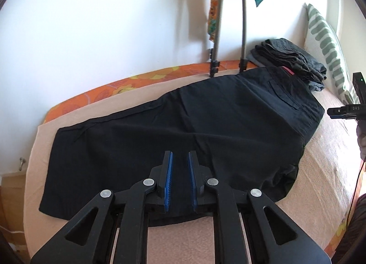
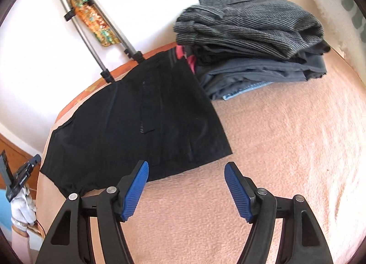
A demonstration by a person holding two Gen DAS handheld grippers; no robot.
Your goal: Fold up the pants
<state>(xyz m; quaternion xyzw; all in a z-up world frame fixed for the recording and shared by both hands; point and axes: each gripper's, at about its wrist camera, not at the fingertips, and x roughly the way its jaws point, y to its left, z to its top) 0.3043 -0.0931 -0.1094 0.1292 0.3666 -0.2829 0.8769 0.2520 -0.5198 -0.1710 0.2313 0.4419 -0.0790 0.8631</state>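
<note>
**Take both ends before the next fold**

The black cotton pants (image 1: 173, 131) lie flat on the peach blanket (image 2: 274, 149). Left gripper (image 1: 180, 172): narrow gap, nothing held. Right gripper (image 2: 186, 186): spread, empty. Pinch hem and waistband squarely.

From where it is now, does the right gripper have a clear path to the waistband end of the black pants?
Probably yes. The right gripper is open and empty, and the black pants lie flat just ahead with only bare blanket between. The folded pile sits farther back.
</note>
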